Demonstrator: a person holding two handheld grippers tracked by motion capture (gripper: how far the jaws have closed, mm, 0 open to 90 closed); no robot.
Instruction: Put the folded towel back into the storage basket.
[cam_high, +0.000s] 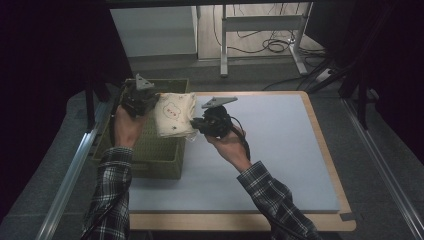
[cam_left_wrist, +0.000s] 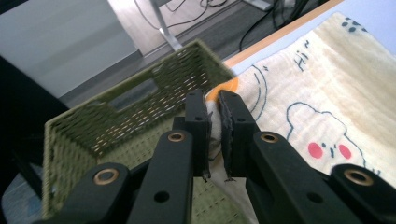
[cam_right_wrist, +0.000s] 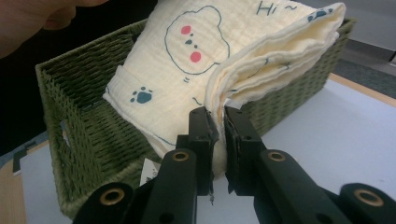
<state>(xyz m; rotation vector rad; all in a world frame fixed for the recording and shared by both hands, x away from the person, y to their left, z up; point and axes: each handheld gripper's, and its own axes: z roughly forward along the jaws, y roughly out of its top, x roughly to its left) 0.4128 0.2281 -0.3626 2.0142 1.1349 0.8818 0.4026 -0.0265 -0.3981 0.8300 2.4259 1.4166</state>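
From the high view, you hold a folded cream muslin cloth printed with a blue-outlined bear and red cheeks (cam_high: 173, 116) up between your two hands, above the near right corner of the olive-green woven rectangular basket (cam_high: 159, 160). Your left tongs (cam_high: 150, 100) grip the cloth's left edge over the basket's opening, and your right tongs (cam_high: 197, 123) grip its right edge, just past the basket's rim and over the pale blue mat (cam_high: 280, 150) that covers the wooden tabletop (cam_high: 240, 221). The basket sits at the mat's left edge.

In the left gripper view, your left tongs (cam_left_wrist: 213, 114) are nearly closed, pinching a thin edge of the cloth (cam_left_wrist: 308, 112) between the pads. The cloth spreads away to the right, bear face up, and the basket (cam_left_wrist: 116, 116) lies beneath and beyond the jaws.

In the right gripper view, your right tongs (cam_right_wrist: 217, 125) are likewise narrowed onto the folded layers of the cloth (cam_right_wrist: 196, 51) at its lower edge. The cloth hangs tilted in front of the basket (cam_right_wrist: 79, 121), with a small white tag below it. Your other hand (cam_right_wrist: 32, 16) shows at the top left corner.
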